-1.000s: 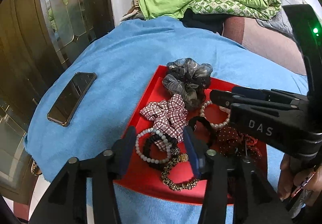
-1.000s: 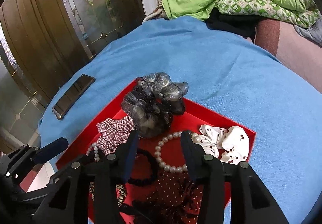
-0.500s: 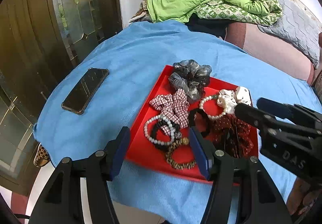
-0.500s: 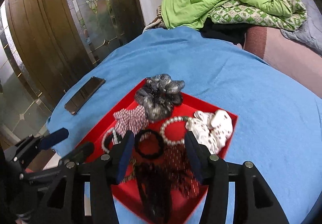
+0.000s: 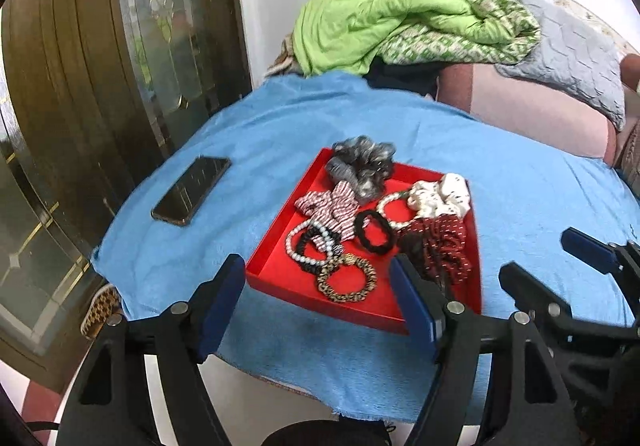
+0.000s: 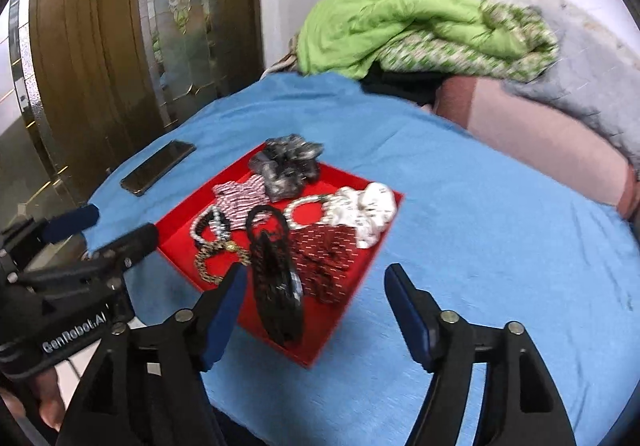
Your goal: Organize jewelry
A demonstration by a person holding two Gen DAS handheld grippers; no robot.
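At frame centre, red tray (image 5: pixel 280 266) on blue-clothed worktop (image 5: pixel 248 141) holds scrunchies, bead bracelets. I keep left gripper (image 5: pixel 318 298) and right gripper (image 6: pixel 316 310) low in frame, fingers wide, empty. Next: pick one piece, approach from above, avoid snagging neighbours.

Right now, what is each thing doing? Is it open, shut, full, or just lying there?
left tool: open, holding nothing.
right tool: open, holding nothing.
red tray: on the blue cloth, filled with hair ties and bracelets.
phone: lying flat on the cloth, screen dark.
green blanket: crumpled in a heap.
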